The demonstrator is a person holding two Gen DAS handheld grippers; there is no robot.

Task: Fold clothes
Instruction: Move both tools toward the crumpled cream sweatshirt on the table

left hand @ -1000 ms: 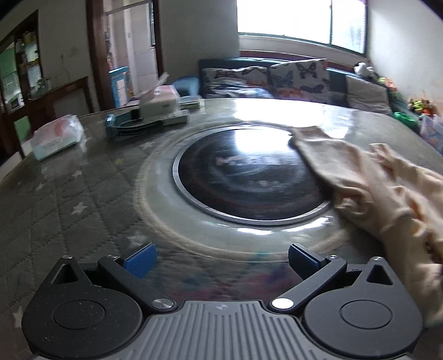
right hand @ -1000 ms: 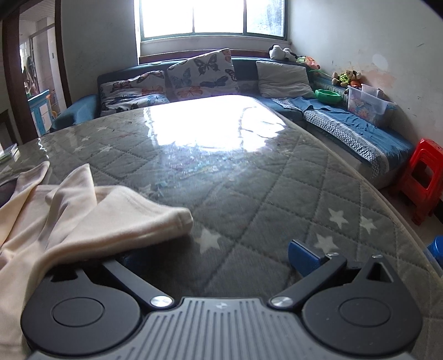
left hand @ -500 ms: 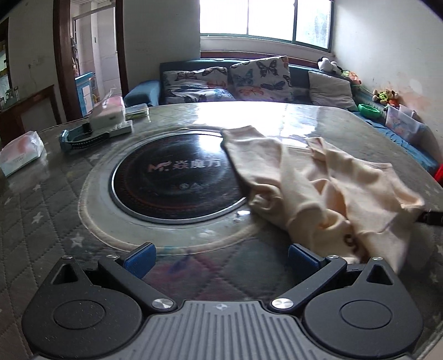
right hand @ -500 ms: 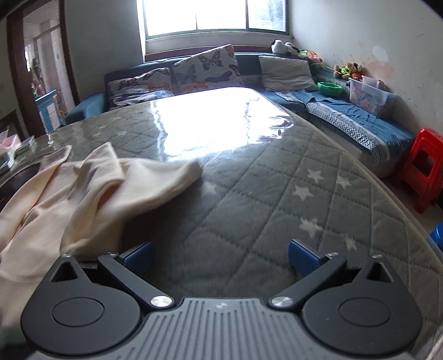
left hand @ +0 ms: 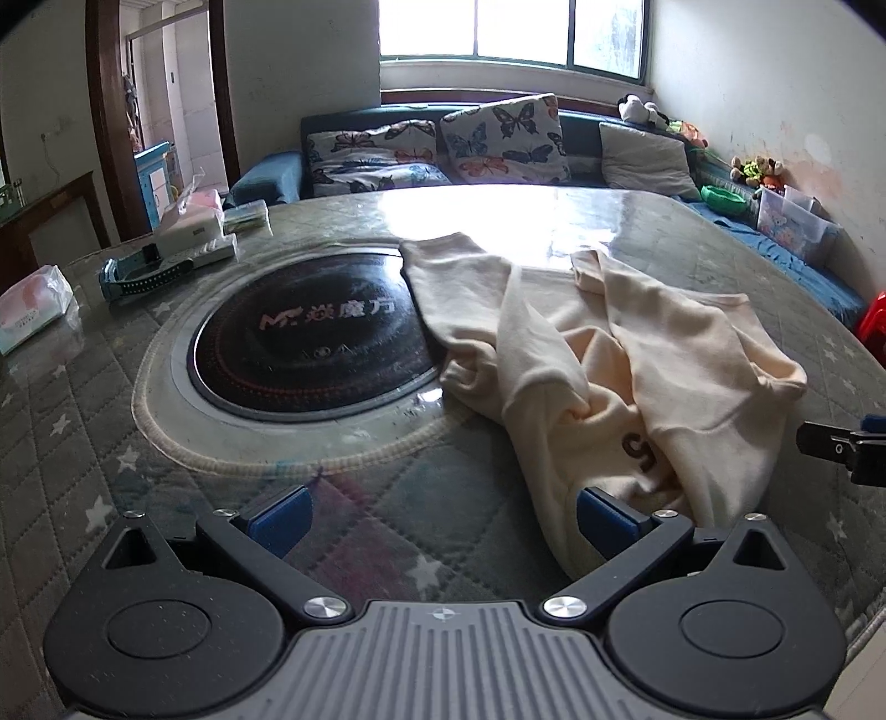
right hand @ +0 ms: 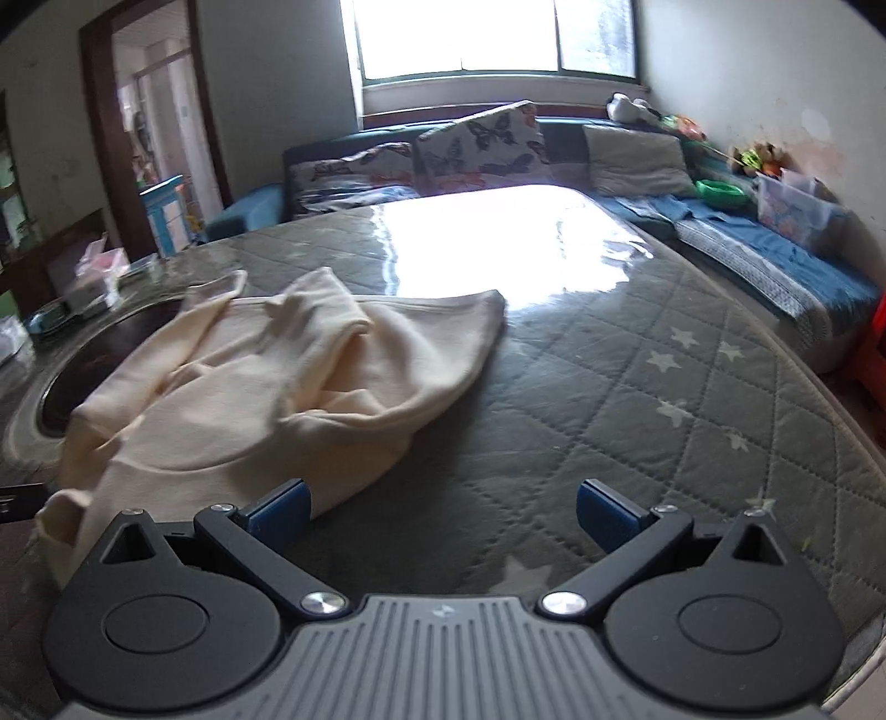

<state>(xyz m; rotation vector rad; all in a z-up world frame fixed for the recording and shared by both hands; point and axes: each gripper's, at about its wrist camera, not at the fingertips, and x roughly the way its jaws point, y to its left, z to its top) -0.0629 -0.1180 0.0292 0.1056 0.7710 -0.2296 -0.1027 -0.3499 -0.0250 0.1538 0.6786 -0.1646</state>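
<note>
Induction hob [left hand: 313,346], tissues [left hand: 33,307], perhaps.

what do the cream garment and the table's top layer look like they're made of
The cream garment looks like soft matte knit, maybe fleece or cotton: it lies in loose rounded folds with no sheen. The table's top layer looks like clear glossy glass or plastic over quilted star-print fabric: it mirrors the window glare.

Daylight pours from the window [left hand: 512,27], glaring off the table [right hand: 498,232]; right view blurred, edges bowed
</note>
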